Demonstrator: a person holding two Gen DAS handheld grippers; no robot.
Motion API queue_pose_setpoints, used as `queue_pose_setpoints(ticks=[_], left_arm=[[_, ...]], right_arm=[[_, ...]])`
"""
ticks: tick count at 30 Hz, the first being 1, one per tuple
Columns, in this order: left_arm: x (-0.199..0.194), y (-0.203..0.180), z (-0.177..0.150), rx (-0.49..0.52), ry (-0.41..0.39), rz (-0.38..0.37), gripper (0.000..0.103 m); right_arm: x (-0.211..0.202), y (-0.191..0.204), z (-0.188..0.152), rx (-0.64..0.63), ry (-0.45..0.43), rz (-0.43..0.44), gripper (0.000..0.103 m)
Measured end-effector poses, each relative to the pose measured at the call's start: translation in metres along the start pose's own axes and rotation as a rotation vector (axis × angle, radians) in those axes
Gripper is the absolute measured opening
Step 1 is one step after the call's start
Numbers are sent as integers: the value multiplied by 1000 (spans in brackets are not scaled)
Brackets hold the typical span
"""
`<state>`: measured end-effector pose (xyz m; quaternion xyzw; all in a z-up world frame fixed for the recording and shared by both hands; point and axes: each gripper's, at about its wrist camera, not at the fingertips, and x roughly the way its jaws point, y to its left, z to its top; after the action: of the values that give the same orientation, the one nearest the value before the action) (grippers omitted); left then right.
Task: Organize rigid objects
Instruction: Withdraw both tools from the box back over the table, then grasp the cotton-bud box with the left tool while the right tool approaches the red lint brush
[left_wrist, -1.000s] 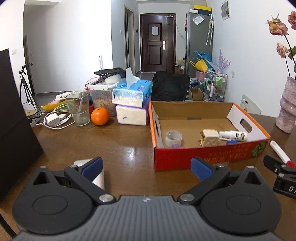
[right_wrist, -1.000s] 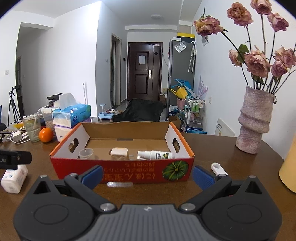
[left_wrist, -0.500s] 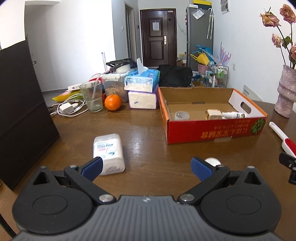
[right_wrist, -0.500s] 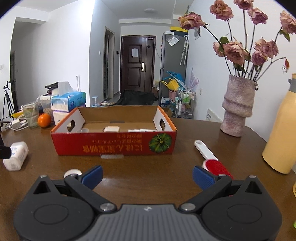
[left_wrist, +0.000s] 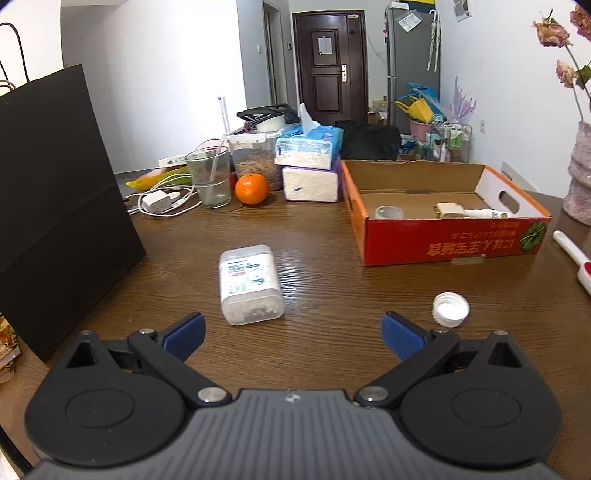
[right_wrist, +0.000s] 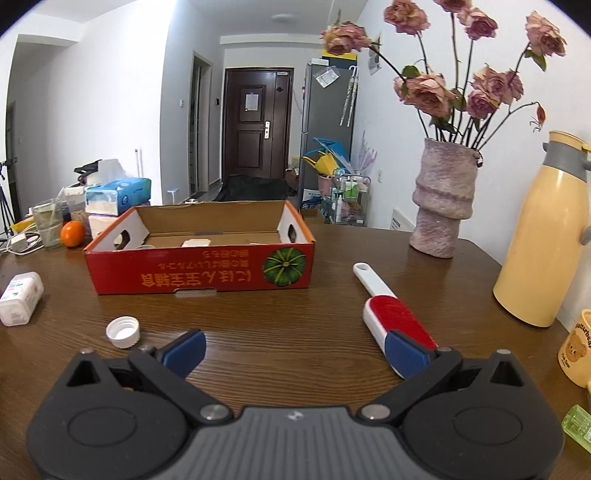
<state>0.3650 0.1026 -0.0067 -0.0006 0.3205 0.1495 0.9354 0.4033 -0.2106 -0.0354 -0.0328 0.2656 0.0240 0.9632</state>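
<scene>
My left hand-held gripper (left_wrist: 291, 332) is spread wide and holds nothing. The white plastic box (left_wrist: 250, 283) lies on the desk (left_wrist: 332, 266) just ahead at about 11 o'clock, its long axis running nearly straight away from me, so my left hand is the nearer one. The bottle cap (left_wrist: 450, 309) sits at 1 o'clock. My right hand-held gripper (right_wrist: 293, 349) is also wide open and empty; the lint brush (right_wrist: 391, 314) lies at 1 o'clock, handle pointing away, its near end hidden behind my right fingertip. The cardboard box (right_wrist: 199, 277) stands at 11 o'clock, its front wall hiding most of the contents.
</scene>
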Motion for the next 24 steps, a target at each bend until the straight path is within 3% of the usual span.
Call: queue_pose_setpoints(ticks=[13, 24], left_arm=[[37, 27, 0, -67, 46, 48, 103], [91, 42, 6, -137, 61, 131, 103]], right_arm=[[28, -41, -9, 30, 28, -100, 103], [81, -78, -15, 72, 89, -187, 103]])
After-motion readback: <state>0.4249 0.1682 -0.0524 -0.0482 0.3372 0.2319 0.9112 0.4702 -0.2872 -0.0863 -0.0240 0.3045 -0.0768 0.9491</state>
